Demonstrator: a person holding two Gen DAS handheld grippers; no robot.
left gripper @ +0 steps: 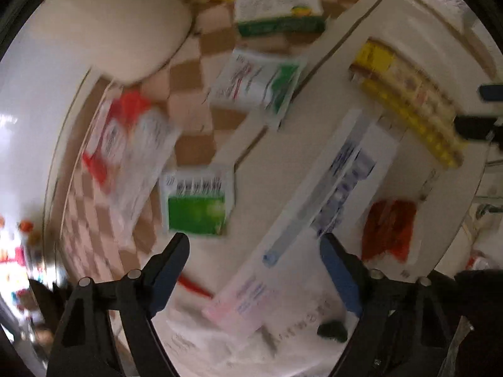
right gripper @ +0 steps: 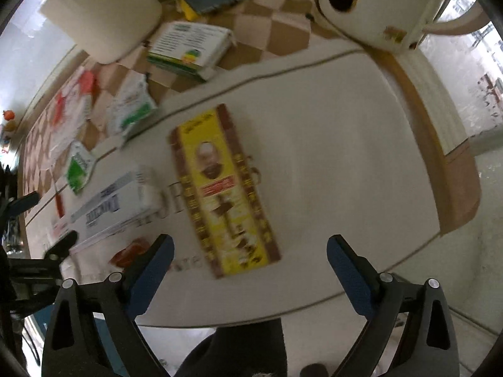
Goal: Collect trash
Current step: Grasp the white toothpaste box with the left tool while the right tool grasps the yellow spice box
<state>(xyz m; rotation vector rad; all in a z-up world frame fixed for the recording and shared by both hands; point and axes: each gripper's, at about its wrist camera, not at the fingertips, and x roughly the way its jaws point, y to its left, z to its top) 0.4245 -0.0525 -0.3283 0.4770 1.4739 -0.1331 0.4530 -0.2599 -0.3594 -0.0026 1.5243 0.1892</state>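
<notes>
Left wrist view looks almost straight down on a table (left gripper: 314, 72) strewn with wrappers, and the left gripper (left gripper: 254, 242) hangs with its fingers spread wide and nothing between the pads; a long white-and-blue box (left gripper: 342, 169) lies just beyond the tips, so I judge that piece of trash to be its target. Right wrist view shows the right gripper (right gripper: 250, 245) likewise open and empty, poised directly over a yellow box (right gripper: 224, 191) that lies flat near the middle of the white surface, its long side running away from the camera, so the fingers would straddle its narrow width. Other litter sits spread flat and apart rather than piled: a green sachet (left gripper: 196, 204) just left of the left fingertips, a second green-and-white packet (left gripper: 256, 88) farther off, a green-edged carton (left gripper: 279, 9) at the far side, a red-and-white bag (left gripper: 125, 138) on the checkered cloth (left gripper: 191, 78) to the left, and an orange wrapper (left gripper: 388, 229) to the right. No bin shows in either view, so where the trash should go cannot be told. Motion blur smears all print on the packets. A big white roll (right gripper: 103, 15) at the far left and a white appliance (right gripper: 371, 3) at the far right are cut off by the frame edge, and a dark shape (right gripper: 239, 348) near the bottom hides the table's near edge.
</notes>
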